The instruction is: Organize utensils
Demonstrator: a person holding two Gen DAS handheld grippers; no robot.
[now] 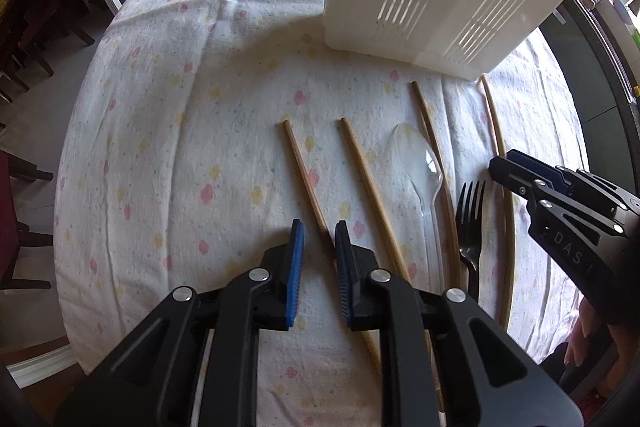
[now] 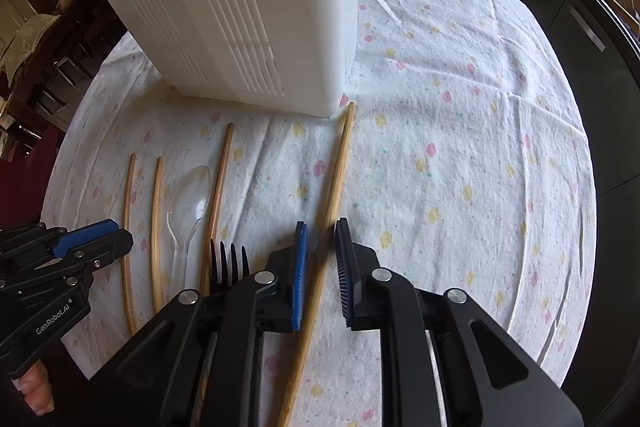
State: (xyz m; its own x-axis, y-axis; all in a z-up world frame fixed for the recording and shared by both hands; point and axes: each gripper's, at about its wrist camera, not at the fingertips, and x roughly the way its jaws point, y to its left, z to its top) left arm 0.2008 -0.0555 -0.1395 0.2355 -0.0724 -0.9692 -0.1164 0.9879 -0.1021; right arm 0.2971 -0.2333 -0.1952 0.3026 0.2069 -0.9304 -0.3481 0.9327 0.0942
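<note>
Two grippers both open, left gripper (image 2: 100, 239) marked "GenRobot.AI", right gripper (image 1: 516, 167) marked "DAS", chopsticks (image 1: 308, 179) between their pads

Table's got a white tablecloth (image 1: 168, 115) with little pink and yellow flowers, creased near its far edge. Dark wooden chairs (image 1: 24, 39) off the left edge, dark cabinets (image 2: 576, 7) past the right.
</note>
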